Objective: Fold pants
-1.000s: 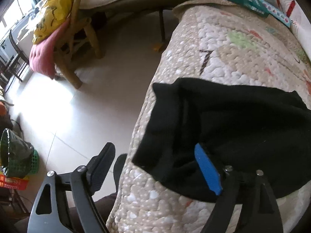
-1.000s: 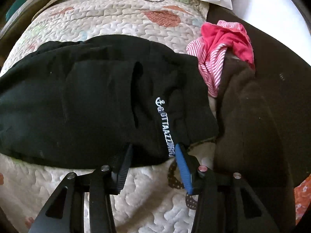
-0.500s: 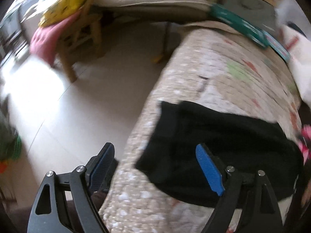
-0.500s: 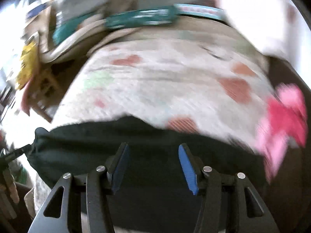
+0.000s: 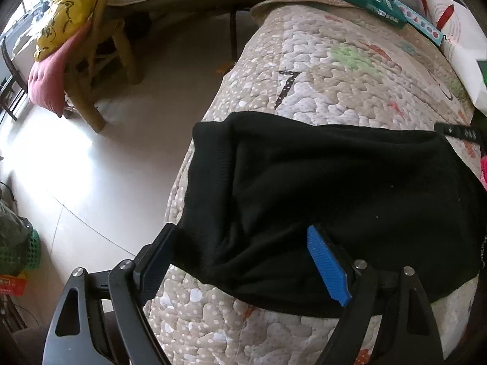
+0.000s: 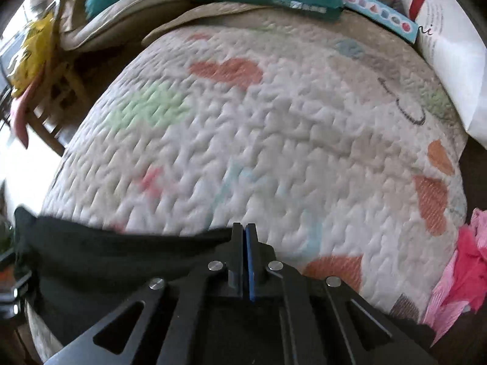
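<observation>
1. Floor (image 5: 100,158) at far left; pants (image 5: 350,197) lie on the quilt (image 5: 334,91), long axis running left-right, left end at the quilt's floor-side edge.
2. L tongs (image 5: 243,261): wide open, straddling the pants' near-left corner; cloth between the pads, no clamp seen.
3. R tongs (image 6: 245,237): jaws just closed, fully shut at the pants' (image 6: 121,258) far edge. Cloth meets the tips; whether pinched, cannot tell.
4. Judgement: L tongs nearer the left end; next fold prob. runs along the long axis.
5. Pink garment (image 6: 462,273) at right, apart.
</observation>
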A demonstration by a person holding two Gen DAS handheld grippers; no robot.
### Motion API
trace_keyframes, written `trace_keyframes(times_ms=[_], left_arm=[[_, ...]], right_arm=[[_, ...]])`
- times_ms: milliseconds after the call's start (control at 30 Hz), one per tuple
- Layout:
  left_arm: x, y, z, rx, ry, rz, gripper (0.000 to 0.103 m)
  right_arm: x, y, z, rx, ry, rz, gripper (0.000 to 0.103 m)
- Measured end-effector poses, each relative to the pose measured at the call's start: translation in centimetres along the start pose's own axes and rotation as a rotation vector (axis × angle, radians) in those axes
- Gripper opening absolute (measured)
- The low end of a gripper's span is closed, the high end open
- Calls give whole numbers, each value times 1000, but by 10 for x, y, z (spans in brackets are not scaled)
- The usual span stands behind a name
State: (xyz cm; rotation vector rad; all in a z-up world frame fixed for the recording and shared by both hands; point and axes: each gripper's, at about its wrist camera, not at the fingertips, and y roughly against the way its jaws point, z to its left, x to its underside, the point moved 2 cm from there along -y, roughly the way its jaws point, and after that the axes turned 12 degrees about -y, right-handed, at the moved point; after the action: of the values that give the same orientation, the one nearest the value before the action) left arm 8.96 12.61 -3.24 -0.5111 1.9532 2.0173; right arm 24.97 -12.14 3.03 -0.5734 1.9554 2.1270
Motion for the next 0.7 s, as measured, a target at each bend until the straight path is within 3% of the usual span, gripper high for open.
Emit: trace_keyframes(times_ms=[200, 267, 300, 333, 400, 433, 467, 533, 600, 633, 700], left_arm=[[1, 0, 2, 0, 6, 2, 87], [1, 0, 2, 1, 8, 3, 87], [1, 1, 2, -1, 10, 3, 87], [1, 0, 2, -1, 11, 4, 87], [1, 0, 2, -1, 17, 5, 87], [1, 0, 2, 0, 18, 5, 87], [1, 0, 2, 0, 19, 4, 87], [1, 0, 2, -1, 14, 0, 87], [2, 0, 4, 1, 11, -2, 87], [2, 0, 4, 2, 10, -2, 87], [2, 0, 4, 3, 9, -2, 87]], right_arm=[[-31, -15, -9, 121, -37, -37, 0], [-35, -10, -16, 95, -70, -50, 3], [-33, -3, -18, 35, -89, -44, 4], [-31, 1, -17, -4, -92, -34, 11], [-22, 8, -14, -49, -60, -11, 48], [-18, 10, -12, -52, -40, -10, 74], [-14, 12, -9, -52, -20, -16, 76], [-6, 9, -5, -41, 10, -9, 74], [2, -5, -1, -61, 20, 63, 20], [6, -12, 3, -52, 33, 100, 4], [6, -19, 9, 8, 72, 84, 4]])
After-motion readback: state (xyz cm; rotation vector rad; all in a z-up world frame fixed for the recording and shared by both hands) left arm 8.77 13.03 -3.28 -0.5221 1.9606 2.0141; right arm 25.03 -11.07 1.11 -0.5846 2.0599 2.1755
